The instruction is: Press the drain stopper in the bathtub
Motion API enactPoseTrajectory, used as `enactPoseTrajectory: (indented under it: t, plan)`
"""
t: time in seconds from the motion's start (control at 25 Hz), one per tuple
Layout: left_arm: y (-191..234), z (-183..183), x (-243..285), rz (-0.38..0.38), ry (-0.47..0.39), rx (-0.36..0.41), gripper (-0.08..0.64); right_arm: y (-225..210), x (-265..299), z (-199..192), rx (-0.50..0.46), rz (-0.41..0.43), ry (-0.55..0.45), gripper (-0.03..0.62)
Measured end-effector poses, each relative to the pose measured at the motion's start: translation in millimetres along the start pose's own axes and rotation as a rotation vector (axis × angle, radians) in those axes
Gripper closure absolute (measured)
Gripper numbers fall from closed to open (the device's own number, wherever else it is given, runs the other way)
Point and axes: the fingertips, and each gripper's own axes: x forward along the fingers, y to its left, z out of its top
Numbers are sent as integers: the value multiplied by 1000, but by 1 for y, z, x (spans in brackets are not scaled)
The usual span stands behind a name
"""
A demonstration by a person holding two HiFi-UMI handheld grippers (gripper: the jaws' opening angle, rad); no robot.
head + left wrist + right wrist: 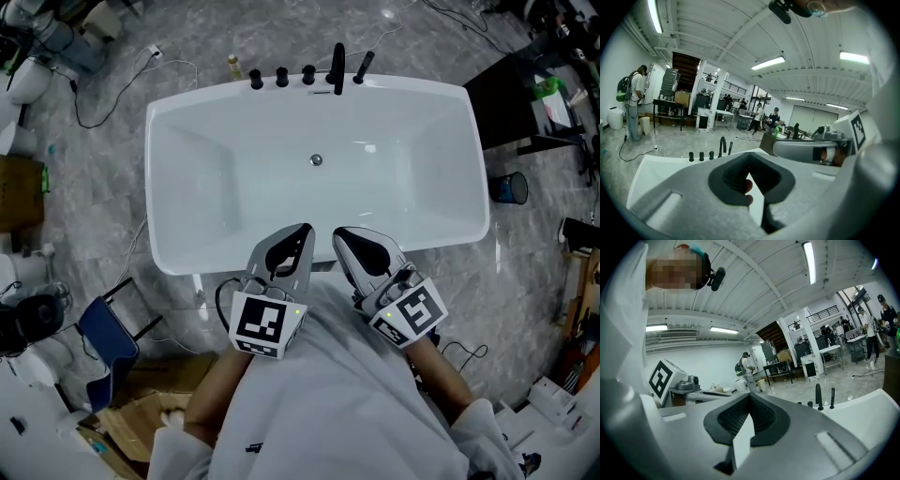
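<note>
The small round metal drain stopper (316, 160) on the floor of the white rectangular bathtub (187, 150) is too small to tell whether it sits raised or pressed. In the head view, the left gripper (305, 229) and right gripper (339, 233) cover the middle of the tub's near rim. In both gripper views, grey jaws block the basin floor and the stopper.

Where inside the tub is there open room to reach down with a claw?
The tub floor around the drain stopper is bare, wall to wall. The far rim is crowded: faucet and knobs. The left claw and right claw sit over the near rim.
</note>
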Motion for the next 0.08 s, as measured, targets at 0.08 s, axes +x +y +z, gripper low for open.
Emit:
enactPoseTrajectory:
  t: [0.08]
  plan:
    - [3,4,1,4,-6,0,560,-3,3,4,-5,-4,-2,597]
